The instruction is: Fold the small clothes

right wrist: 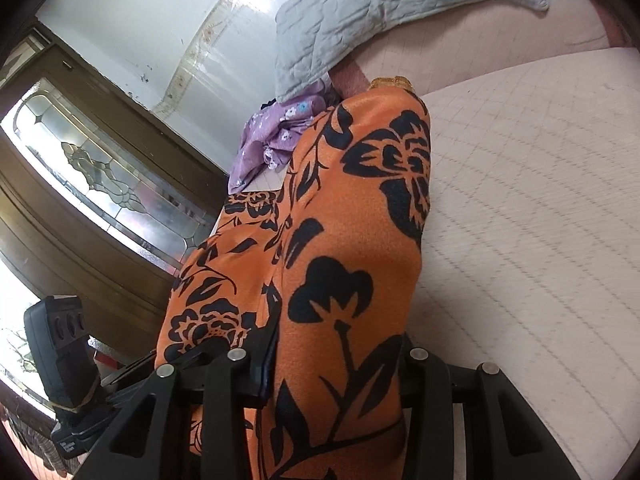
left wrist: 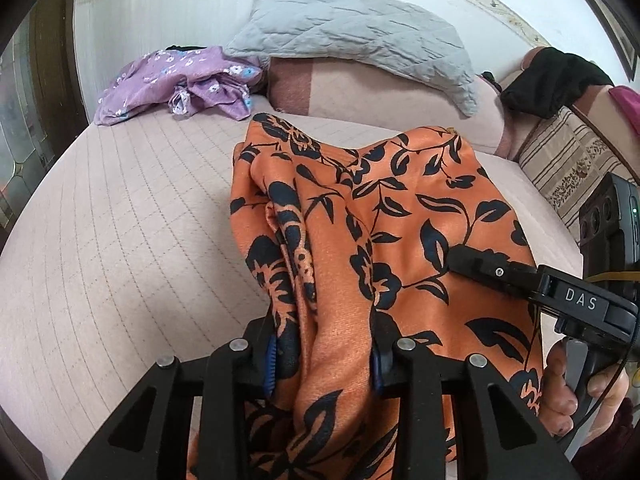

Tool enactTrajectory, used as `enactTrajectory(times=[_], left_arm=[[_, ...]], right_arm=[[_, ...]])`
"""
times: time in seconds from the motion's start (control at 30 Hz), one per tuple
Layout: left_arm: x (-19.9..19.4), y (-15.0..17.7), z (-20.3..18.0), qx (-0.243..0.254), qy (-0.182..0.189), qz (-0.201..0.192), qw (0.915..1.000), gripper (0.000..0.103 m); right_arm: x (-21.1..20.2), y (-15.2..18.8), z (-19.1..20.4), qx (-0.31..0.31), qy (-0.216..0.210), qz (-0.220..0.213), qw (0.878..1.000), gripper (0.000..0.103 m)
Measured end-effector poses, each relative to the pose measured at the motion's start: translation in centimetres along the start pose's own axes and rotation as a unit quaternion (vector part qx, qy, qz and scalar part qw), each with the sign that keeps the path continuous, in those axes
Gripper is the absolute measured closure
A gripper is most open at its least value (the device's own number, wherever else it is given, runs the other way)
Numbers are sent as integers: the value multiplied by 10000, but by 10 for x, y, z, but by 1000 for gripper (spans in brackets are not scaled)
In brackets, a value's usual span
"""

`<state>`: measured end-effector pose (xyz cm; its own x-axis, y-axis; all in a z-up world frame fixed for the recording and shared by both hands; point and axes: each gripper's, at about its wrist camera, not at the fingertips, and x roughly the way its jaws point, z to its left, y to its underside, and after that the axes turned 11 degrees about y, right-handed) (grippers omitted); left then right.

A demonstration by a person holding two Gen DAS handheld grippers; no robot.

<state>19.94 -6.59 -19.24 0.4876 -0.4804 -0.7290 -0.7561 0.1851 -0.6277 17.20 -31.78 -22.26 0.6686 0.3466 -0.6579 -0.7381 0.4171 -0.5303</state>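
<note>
So both claws are clamped on the orange floral garment (left wrist: 400, 208): left claw (left wrist: 324, 364), right claw (right wrist: 336, 364). I'd say it's the lift-and-spread step. Next it needs laying flat on the bed (left wrist: 132, 216).

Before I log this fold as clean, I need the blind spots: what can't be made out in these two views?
- Left claw: pad contact hidden by bunched orange floral garment, left wrist view.
- Right claw: fingertips buried under the same cloth, right wrist view.
- Garment's type and lower hem: cut off by the bottom edge, both views.
- Purple floral garment: crumpled, shape unclear; partly behind orange cloth in right view.
- Black item: too distorted at the rim.
</note>
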Motion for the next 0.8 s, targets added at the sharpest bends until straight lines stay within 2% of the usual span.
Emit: enactTrajectory(times=[0.17, 0.37, 0.63, 0.77, 0.8], left_arm=[[-4, 17, -25, -47, -89, -99, 9999, 67], [-2, 41, -41, -113, -330, -46, 9994, 67], [29, 63, -30, -203, -731, 392, 9963, 67], [35, 71, -22, -278, -795, 308, 9960, 61], [35, 71, -22, -265, -829, 323, 9957, 59]], right_arm=[[-22, 6, -14, 9, -6, -29, 10000, 61], [-18, 16, -21, 45, -87, 92, 9999, 61], [23, 39, -42, 328, -240, 512, 9979, 61], [39, 41, -52, 408, -201, 691, 9966, 60], [40, 41, -54, 499, -249, 739, 9957, 57]])
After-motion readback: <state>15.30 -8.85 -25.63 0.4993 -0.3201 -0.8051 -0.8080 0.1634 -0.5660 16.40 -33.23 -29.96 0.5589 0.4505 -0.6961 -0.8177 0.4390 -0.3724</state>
